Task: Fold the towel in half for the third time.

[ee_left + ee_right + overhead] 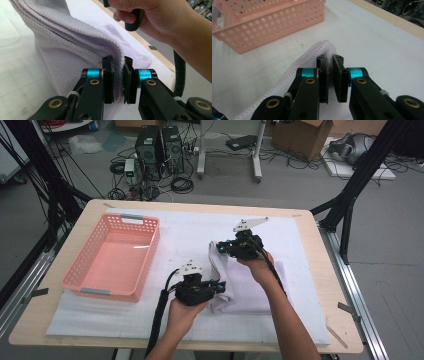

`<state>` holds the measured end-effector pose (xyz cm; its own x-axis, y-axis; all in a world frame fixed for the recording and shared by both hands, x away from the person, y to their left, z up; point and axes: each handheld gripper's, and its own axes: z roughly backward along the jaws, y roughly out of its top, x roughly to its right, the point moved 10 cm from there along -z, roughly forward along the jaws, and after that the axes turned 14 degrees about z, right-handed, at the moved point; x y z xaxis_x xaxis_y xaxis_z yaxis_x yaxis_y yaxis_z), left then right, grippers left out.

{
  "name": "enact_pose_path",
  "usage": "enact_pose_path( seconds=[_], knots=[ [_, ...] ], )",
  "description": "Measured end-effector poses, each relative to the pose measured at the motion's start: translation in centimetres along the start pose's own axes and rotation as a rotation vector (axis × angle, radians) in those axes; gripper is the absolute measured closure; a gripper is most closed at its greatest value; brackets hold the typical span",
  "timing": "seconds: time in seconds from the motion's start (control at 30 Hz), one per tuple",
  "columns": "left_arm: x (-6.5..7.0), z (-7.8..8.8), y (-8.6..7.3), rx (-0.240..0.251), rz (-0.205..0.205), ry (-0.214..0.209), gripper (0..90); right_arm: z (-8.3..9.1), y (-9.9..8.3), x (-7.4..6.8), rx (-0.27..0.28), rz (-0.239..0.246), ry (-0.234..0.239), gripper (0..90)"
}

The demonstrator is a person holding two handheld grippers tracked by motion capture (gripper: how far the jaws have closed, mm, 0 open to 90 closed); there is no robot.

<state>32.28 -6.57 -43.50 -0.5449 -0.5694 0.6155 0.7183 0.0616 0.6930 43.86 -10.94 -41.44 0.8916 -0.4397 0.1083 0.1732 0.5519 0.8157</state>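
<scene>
Nearest the person, at about six o'clock on the table, the left gripper [220,287] is pinching the folded white terry-cloth towel [250,292] along its thick edge. In the left gripper view the left gripper [119,75] has its jaws drawn in narrow, with several stitched layers of the towel [75,50] squeezed between the pads, so the fold is being kept together rather than left to fan out.

A little farther in, toward twelve o'clock from that hand, the right gripper [221,247] is clamping the same edge at its other end. The right gripper view shows the right gripper [330,72] closed down on the ribbed hem of the towel [294,70], the cloth caught between the two pads. Holding both ends of one edge is likely meant to keep the towel taut and square while it hangs partly off the white padded mat [185,235], its far side still resting on the mat at about three o'clock from the grippers.

Farther off, at roughly ten o'clock from the towel, the pink perforated plastic basket [145,252] is standing well apart from the cloth, open side up. It looks like the place the folded towel is bound for, which would explain why the lifted edge is turned toward it. Beyond all this the light wooden tabletop [305,227] is showing around the mat.
</scene>
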Motion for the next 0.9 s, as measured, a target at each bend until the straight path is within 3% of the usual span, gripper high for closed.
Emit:
enact_pose_path(
  seconds=[0.27, 0.53, 0.73, 0.9],
  knots=[
    [1.0, -3.0, -0.5, -0.039, -0.027, 0.006, 80.8, 2.0, -3.0, 1.8, -0.017, -0.038, -0.063, 84.0],
    [1.6, -5.0, -1.0, -0.051, -0.045, 0.008, 77.8, 3.1, -5.7, 3.0, -0.035, -0.063, -0.100, 84.0],
    [1.8, -4.4, -0.7, -0.018, -0.103, -0.007, 54.7, 3.7, -7.7, 4.0, -0.046, -0.085, -0.123, 83.7],
    [1.3, -2.8, 0.0, 0.029, -0.157, 0.001, 45.4, 4.0, -9.1, 4.6, -0.052, -0.104, -0.134, 83.7]
  ],
)
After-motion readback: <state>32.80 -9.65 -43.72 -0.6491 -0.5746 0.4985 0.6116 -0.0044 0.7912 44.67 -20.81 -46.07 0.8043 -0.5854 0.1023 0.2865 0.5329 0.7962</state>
